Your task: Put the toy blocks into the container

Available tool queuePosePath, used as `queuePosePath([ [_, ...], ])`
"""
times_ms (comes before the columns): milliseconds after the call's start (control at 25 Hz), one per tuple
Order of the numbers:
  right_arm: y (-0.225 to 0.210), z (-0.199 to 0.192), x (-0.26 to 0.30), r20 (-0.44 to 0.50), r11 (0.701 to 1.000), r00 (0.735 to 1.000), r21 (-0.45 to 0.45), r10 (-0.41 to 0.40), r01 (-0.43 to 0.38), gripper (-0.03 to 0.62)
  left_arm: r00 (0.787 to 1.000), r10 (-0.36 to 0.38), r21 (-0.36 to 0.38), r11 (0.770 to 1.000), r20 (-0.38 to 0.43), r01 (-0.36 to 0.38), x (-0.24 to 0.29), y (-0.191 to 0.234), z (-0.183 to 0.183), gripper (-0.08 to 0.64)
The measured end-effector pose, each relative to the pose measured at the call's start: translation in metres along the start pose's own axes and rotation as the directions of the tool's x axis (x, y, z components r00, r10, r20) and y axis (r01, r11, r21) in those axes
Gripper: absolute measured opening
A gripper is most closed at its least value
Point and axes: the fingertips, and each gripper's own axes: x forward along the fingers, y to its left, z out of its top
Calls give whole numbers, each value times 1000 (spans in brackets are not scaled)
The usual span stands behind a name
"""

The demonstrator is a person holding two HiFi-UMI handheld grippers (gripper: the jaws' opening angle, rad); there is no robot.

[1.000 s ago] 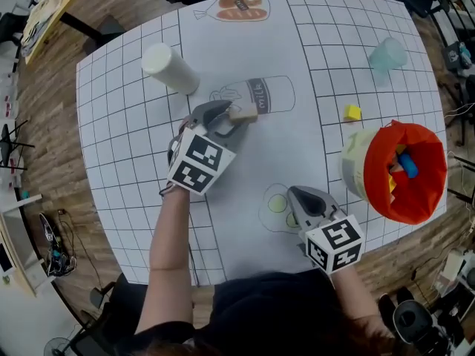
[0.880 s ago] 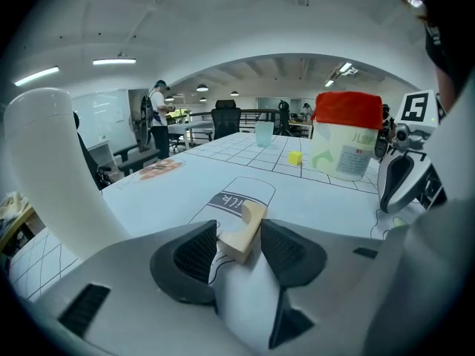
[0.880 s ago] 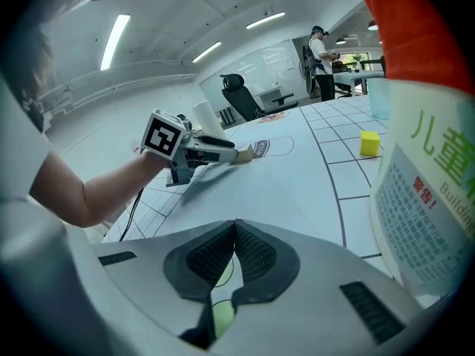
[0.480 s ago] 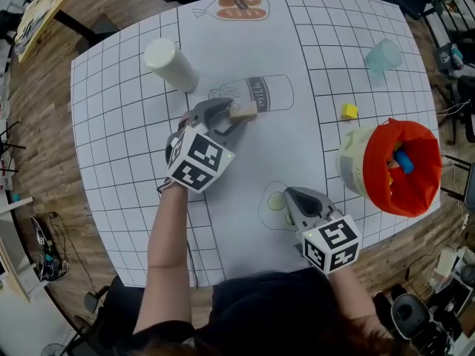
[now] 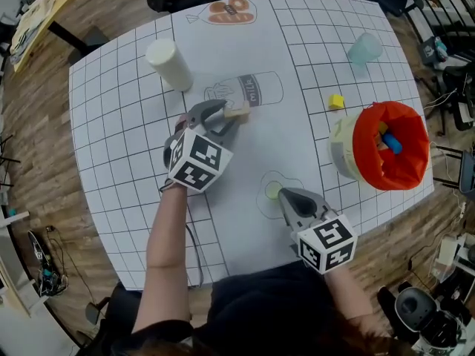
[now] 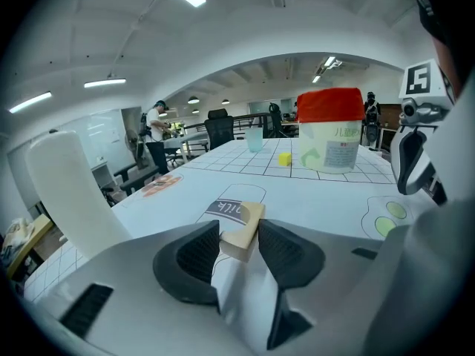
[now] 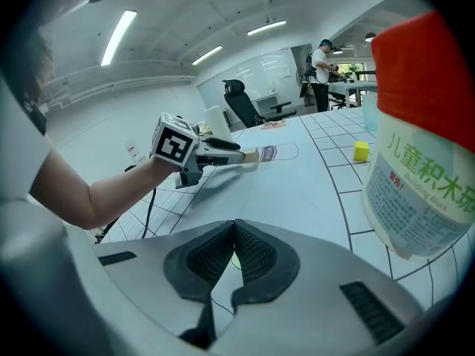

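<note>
A beige wooden block (image 5: 242,111) lies on the milk-bottle drawing at mid table. My left gripper (image 5: 231,115) has its jaws on either side of it; they have just been closing, and in the left gripper view both pads touch the block (image 6: 241,228). My right gripper (image 5: 280,193) hovers shut and holds nothing, by the green-circle drawing near the front edge. The container (image 5: 359,144), a white tub with an orange liner, stands at the right with several blocks inside. A small yellow block (image 5: 336,101) lies on the table just left of it.
A white cylinder (image 5: 169,64) stands at the back left, close to my left gripper. A pale translucent cup (image 5: 364,48) stands at the back right. The container (image 7: 427,147) looms close on the right in the right gripper view.
My right gripper has drifted left toward the green-circle drawing. The left gripper has stayed at the beige block, with its jaws slightly narrower round it.
</note>
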Motion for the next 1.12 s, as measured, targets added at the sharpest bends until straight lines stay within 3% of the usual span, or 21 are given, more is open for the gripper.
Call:
queuePosePath([
  [440,-9,9,-44,126,999,991,12,-42,41,15,987,40,42,998,154,-47,-52,-34,91,183],
  [640,-24,4,-72,154,1000,988,-1,-5,5,15,972,-4,60,998,235,-10,-76,-78,154,183],
  [880,-58,-14,-119,173,1000,985,5,-9,8,15,931,-107,114,991,348,72,-80,-156,235,183],
  [1000,-74,-26,-140,173,1000,985,12,-20,18,15,925,-155,162,981,346,104,-66,-191,259,184],
  [1120,-92,-34,-159,188,999,981,35,-40,34,15,934,-173,201,973,314,113,-45,-217,272,184],
])
